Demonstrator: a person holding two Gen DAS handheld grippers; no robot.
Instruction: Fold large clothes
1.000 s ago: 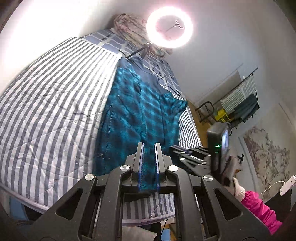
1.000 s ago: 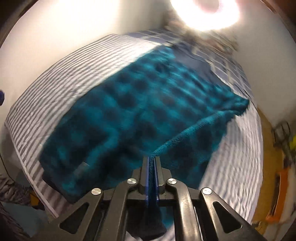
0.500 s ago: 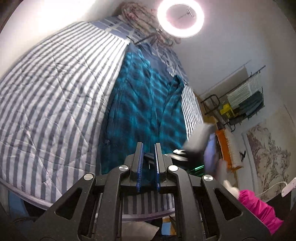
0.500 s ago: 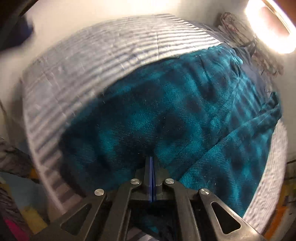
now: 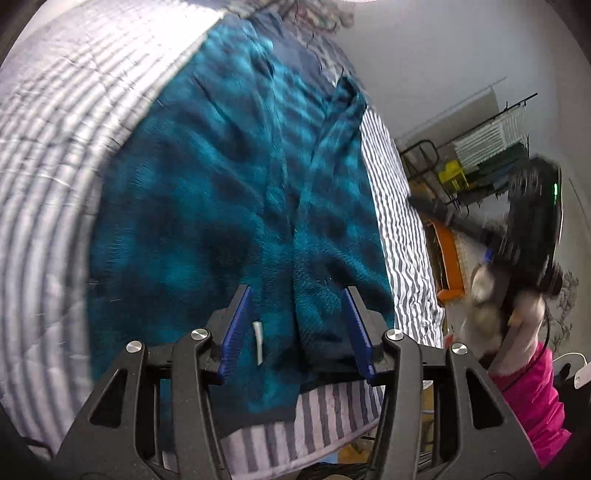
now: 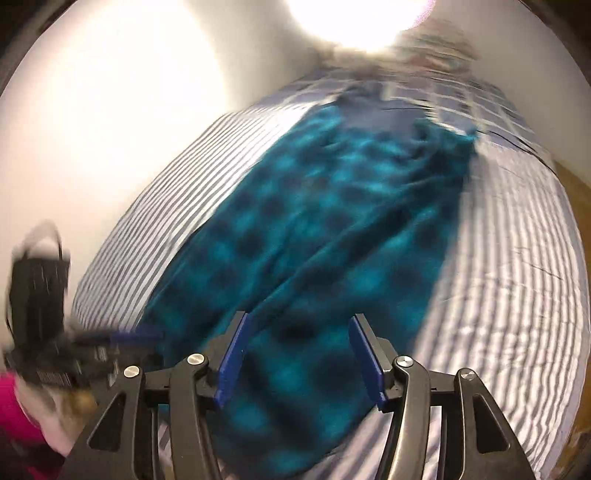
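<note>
A teal and dark checked fleece garment lies lengthwise on a grey-and-white striped bed, folded along its length with one edge overlapping down the middle. My left gripper hovers over the garment's near end, its jaws opening, blue pads apart and off the cloth. In the right wrist view the same garment stretches away on the bed. My right gripper is above its near end, jaws opening, nothing pinched between the pads. The right hand's gripper body shows blurred at the right of the left view.
A bright ring light glares above the bed's far end, where crumpled bedding is piled. A clothes rack and an orange object stand on the floor right of the bed. A pink sleeve is at lower right.
Both grippers were shut on the garment's edge and now stand open with the cloth lying flat on the bed. The left one dropped closer to the garment; the right one swung sideways.
</note>
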